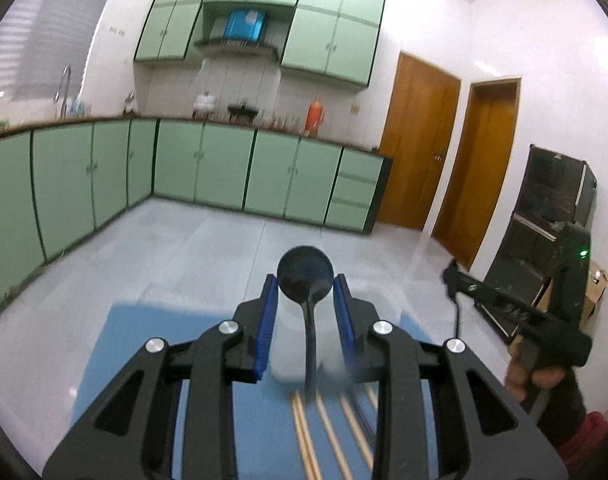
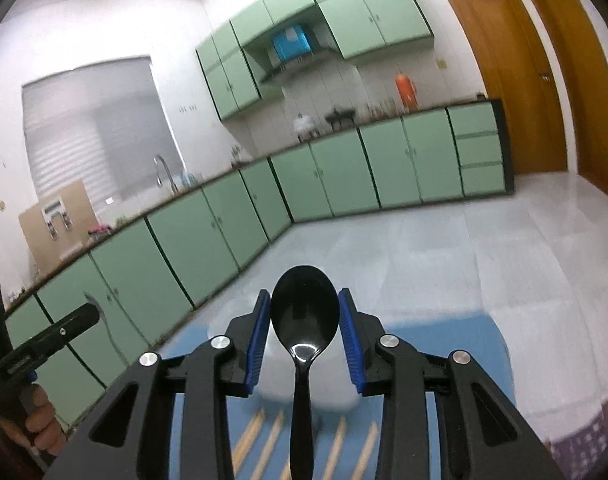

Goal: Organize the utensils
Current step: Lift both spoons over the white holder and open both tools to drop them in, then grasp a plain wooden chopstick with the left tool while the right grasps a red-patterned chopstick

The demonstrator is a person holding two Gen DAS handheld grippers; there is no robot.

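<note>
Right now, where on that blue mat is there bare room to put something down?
Bare blue mat lies left and right of the white container. The strip in front of it, on the near side, is crowded: chopsticks lie there in a row.

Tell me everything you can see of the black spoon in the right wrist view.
The black spoon looks like glossy plastic, with a light glint low in its oval bowl. The bowl faces the camera and sits up between the blue pads of the right gripper; whether they touch it is unclear. Its slim handle runs straight down out of frame, over the white container and wooden chopsticks on the blue mat.
</note>
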